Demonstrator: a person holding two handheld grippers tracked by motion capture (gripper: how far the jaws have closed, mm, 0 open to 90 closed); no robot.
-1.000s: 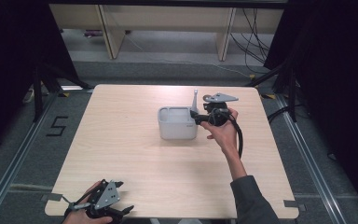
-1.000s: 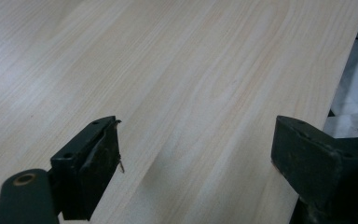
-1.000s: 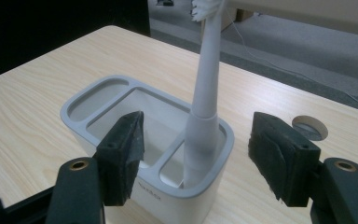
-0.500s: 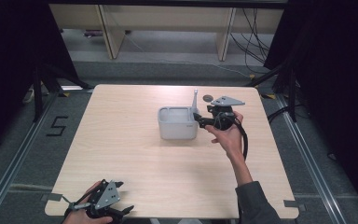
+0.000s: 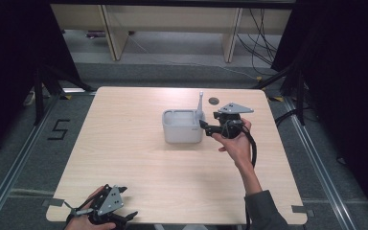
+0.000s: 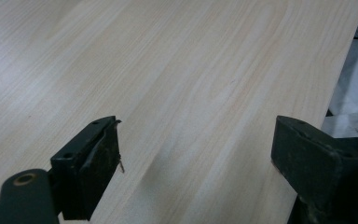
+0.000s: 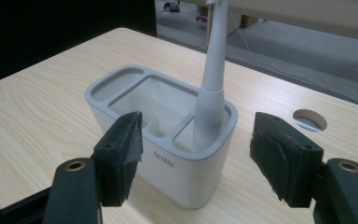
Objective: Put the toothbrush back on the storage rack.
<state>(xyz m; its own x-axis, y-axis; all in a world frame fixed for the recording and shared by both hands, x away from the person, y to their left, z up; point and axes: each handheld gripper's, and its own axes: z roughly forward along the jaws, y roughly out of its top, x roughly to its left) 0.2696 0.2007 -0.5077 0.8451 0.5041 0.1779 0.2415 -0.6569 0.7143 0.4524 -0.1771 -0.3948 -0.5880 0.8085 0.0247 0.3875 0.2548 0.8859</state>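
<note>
Right gripper [image 7: 196, 163] level beside holder [image 5: 183, 127] at mid desk [image 5: 139, 158], jaws wide, empty. Toothbrush [image 7: 210, 88] upright in holder's end slot nearest gripper. Best: centre jaws on handle, close gently, lift straight up. Left gripper [image 6: 196, 163] idle, jaws wide.

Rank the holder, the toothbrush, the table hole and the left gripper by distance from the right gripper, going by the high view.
From the right gripper:
1. Holder, at its fingertips, just left.
2. Toothbrush, upright in the holder's right end; too close to call with the holder.
3. Table hole, behind.
4. Left gripper, near left corner.
</note>
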